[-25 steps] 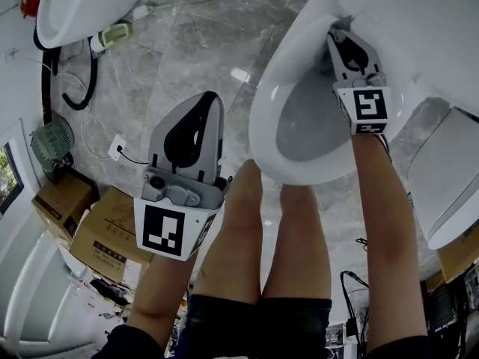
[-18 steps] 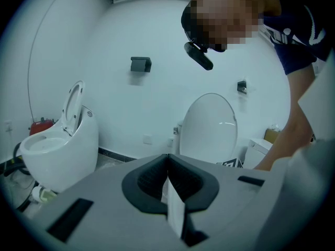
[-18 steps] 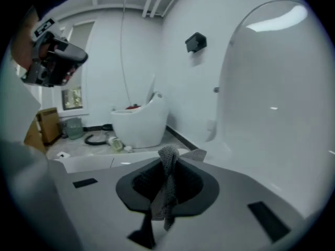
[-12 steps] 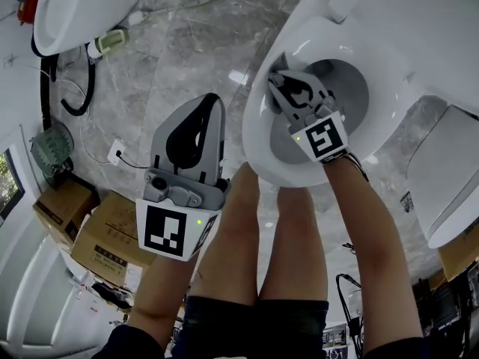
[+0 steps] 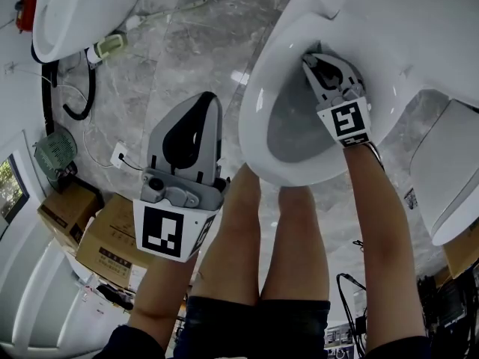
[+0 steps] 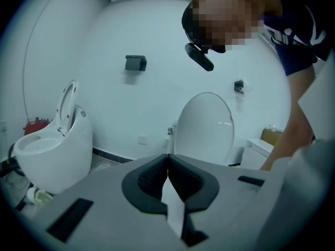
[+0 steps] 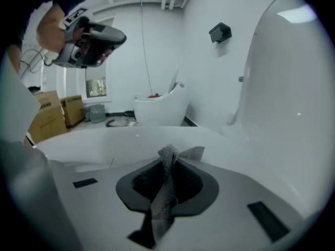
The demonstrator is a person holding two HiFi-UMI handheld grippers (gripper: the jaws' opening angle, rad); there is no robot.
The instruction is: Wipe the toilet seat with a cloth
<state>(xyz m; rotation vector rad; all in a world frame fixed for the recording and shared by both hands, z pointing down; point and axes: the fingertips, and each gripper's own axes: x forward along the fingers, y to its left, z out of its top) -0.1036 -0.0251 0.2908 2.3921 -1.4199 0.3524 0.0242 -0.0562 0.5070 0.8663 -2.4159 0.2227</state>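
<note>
Toilet seat is the white ring round the bowl, right of centre in the head view, with the raised lid behind it. The ring's long axis runs from the person's knees away toward the hinge.

The right hand-held gripper is over the ring's far inner edge, tips pointing at the hinge end. Its jaws are clenched on a grey mesh cloth. One cloth end pokes out past the tips and the rest hangs down between the pads. In the right gripper view, the white rim lies just ahead of and below the cloth. Contact looks likely but can't be confirmed.

The left hand-held gripper is well apart, over the marble floor left of the toilet. Its jaws are closed tip to tip with nothing clearly held.

The right gripper is nearer, so the wiping falls to it. From its position the unwiped ring curves left and back toward the person, so the next stroke probably follows that arc, cloth pressed down on the rim. Another toilet is top left and not involved.
</note>
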